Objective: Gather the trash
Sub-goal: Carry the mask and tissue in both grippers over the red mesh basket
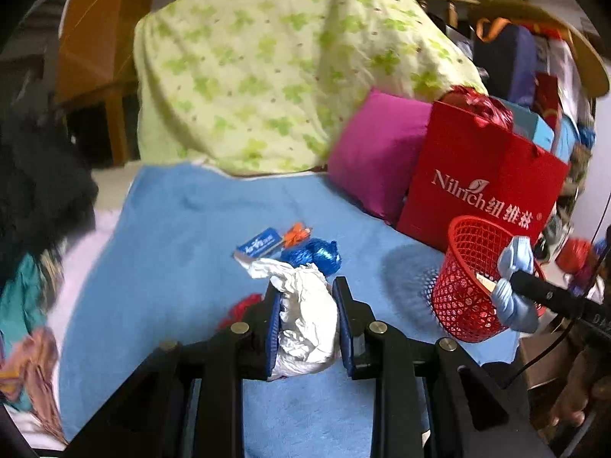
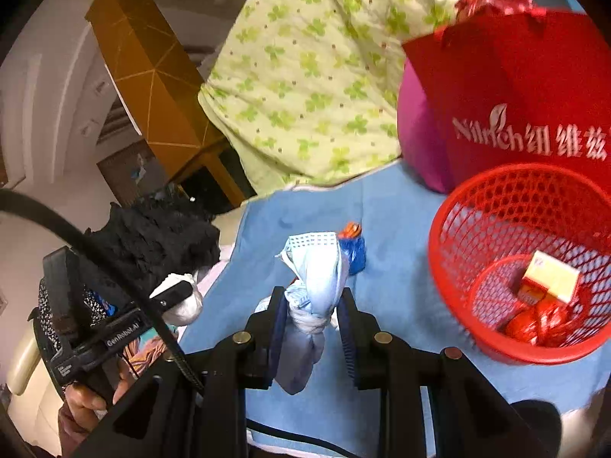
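Left wrist view: the left gripper (image 1: 307, 301) is clamped on a crumpled white tissue wad (image 1: 305, 324), which fills the gap between its blue-padded fingers (image 1: 274, 328) above the blue blanket (image 1: 172, 267). Just ahead of the fingertips lie a blue foil wrapper (image 1: 315, 253), a small blue packet (image 1: 256, 246) and an orange wrapper (image 1: 296, 234), close together on the blanket. A red scrap (image 1: 244, 303) peeks out just left of the left finger. Off to the right stands the red mesh basket (image 1: 469, 286), and at its rim the right gripper (image 1: 513, 280) holds a knotted light blue face mask (image 1: 515, 263). Behind the basket stands a red paper bag (image 1: 485, 187), with a magenta cushion (image 1: 376, 152) to its left and a green-flowered quilt (image 1: 275, 65) farther back.

Right wrist view: the right gripper (image 2: 311, 305) is closed on the light blue face mask (image 2: 317, 286), knotted between the fingers and sticking out forward past them. Just beyond the mask lie the blue foil wrapper (image 2: 355, 252) and the orange wrapper (image 2: 351, 229). To the right, near the fingers, the red mesh basket (image 2: 515, 229) holds a small cream and red box (image 2: 550, 278) and red foil wrappers (image 2: 538, 320). Far left, the left gripper (image 2: 179, 297) carries the white tissue wad (image 2: 187, 305).
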A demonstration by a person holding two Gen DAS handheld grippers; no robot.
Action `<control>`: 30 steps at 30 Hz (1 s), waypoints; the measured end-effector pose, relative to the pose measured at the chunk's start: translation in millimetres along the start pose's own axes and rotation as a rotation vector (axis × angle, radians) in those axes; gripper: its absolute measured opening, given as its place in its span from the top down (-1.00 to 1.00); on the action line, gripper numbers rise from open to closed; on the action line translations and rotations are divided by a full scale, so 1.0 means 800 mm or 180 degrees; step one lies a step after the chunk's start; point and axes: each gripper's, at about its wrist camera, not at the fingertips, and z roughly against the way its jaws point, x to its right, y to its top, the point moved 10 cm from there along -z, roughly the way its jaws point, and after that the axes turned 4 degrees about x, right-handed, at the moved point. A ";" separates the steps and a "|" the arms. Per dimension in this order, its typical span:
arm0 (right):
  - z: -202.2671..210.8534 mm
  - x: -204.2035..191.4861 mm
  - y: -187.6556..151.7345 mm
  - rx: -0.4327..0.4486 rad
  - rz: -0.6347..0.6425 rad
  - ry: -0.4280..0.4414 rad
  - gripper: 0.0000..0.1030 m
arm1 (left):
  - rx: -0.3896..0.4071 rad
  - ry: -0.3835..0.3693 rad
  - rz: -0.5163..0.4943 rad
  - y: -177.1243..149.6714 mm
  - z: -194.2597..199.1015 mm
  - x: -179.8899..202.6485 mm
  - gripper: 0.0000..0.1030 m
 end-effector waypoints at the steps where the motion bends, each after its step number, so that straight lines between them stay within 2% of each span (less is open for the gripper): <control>1: 0.006 0.001 0.004 0.0033 0.0012 -0.0008 0.44 | 0.0001 0.0010 -0.0035 0.002 0.000 0.006 0.47; 14: 0.050 0.029 0.032 0.0321 -0.0056 -0.0130 0.44 | 0.0087 0.0127 -0.0539 0.026 0.003 0.083 0.46; 30: 0.077 0.072 0.042 0.0467 -0.0244 -0.0234 0.44 | 0.0080 0.0071 -0.0787 0.029 -0.011 0.142 0.45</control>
